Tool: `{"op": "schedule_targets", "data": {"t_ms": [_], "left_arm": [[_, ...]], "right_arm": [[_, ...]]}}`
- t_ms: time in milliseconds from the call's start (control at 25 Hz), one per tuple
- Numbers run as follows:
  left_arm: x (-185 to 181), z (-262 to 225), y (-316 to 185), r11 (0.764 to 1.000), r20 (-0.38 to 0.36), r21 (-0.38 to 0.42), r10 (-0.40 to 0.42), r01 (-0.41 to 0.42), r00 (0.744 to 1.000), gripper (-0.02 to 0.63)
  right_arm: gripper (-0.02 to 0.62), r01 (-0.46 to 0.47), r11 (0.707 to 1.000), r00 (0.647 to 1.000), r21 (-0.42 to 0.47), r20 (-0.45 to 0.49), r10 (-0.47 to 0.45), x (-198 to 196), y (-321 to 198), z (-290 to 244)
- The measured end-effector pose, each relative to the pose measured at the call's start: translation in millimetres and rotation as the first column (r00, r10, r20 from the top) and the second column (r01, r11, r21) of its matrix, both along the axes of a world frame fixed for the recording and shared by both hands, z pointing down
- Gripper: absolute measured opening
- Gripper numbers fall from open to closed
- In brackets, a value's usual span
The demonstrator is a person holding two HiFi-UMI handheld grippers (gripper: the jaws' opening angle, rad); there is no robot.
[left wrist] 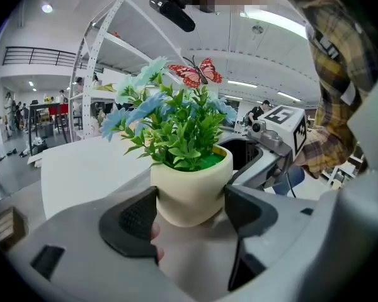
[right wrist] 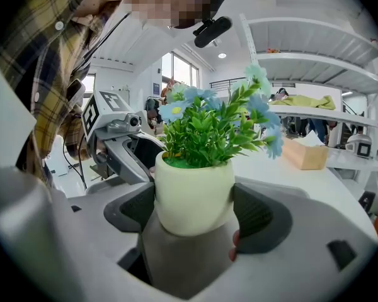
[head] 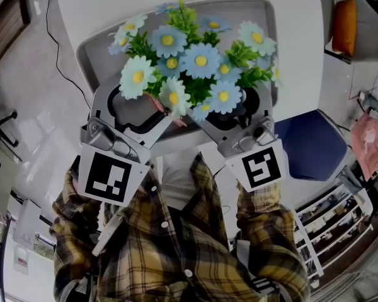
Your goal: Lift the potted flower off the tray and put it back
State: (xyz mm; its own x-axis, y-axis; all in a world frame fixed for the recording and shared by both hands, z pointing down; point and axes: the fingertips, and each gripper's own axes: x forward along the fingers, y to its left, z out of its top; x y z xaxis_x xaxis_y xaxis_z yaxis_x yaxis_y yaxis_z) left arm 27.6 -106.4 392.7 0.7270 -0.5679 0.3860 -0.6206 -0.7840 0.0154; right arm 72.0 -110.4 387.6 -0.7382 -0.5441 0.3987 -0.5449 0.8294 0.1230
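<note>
A: What is the person wearing?
B: A yellow-and-brown plaid flannel shirt (head: 176, 257), pale buttons (head: 164, 224) running down its front, long sleeves (head: 264, 231) covering both arms.
A: And the tools?
B: The grey plastic left gripper (left wrist: 190, 201) and right gripper (right wrist: 194, 201) are showing black dimpled pads (left wrist: 133, 222); each is carrying a white cube (head: 110, 178) with black square markers.

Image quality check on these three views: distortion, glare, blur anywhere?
Head view: sharp, edges bend barrel-wise, flowers evenly lit over the tray. Left gripper view: fisheye, black corners, pot crisp, ceiling lights blown out. Right gripper view: same dark corners, pot in focus, window glare behind.
</note>
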Motion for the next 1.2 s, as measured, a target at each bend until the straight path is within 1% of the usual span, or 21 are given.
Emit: {"op": "schedule_targets", "data": {"t_ms": [160, 240, 360, 600, 720, 840, 1000, 1080, 1200], "left_arm": [[-0.2, -0.3, 1.0, 1.000, -0.008, -0.005, -0.003, 0.003, 1.000, 0.327], [-2.3, -0.1, 0.9, 1.000, 0.000, -0.010, -0.007, 0.007, 1.000, 0.328], [-5.3, -1.0, -2.5, 1.000, 0.028, 0.017, -0.010, 0.009, 1.000, 0.327], [-7.2, 0.8, -7.2, 0.999, 0.056, 0.043, -0.022, 0.020, 0.998, 0.328], [-8.7, -0.3, -6.7, 0.998, 0.047, 0.040, -0.051, 0.049, 0.998, 0.328], [-11.0, -0.6, -5.8, 0.996, 0.035, 0.032, -0.085, 0.084, 0.996, 0.328], [-15.3, -2.4, -5.1, 0.993, 0.014, 0.033, -0.110, 0.109, 0.994, 0.327], [-18.8, -2.7, -3.8, 0.992, 0.022, 0.038, -0.119, 0.118, 0.993, 0.327], [-25.8, -3.7, -0.8, 0.989, 0.051, 0.076, -0.128, 0.124, 0.990, 0.327]], "right_arm": [[0.374, 0.000, 1.000, 1.000, -0.021, -0.006, -0.001, 0.0, 0.8, 0.1], [0.374, -0.005, 0.999, 1.000, -0.040, -0.022, 0.004, -1.7, 0.0, -0.1], [0.374, -0.026, 0.997, 0.998, -0.067, -0.057, 0.022, -4.5, -3.3, 1.5], [0.374, -0.028, 0.998, 0.995, -0.065, -0.094, 0.021, -6.0, -6.9, 5.5], [0.374, -0.041, 0.997, 0.995, -0.067, -0.088, 0.035, -4.8, -7.1, 3.3], [0.374, -0.072, 0.995, 0.996, -0.074, -0.062, 0.067, -2.2, -7.1, -0.3], [0.374, -0.092, 0.993, 0.995, -0.070, -0.040, 0.089, 3.1, -4.4, -4.5], [0.374, -0.098, 0.993, 0.995, -0.069, -0.039, 0.096, 5.2, -1.6, -4.8], [0.374, -0.118, 0.991, 0.993, -0.062, -0.021, 0.117, 9.4, 2.3, -7.3]]}}
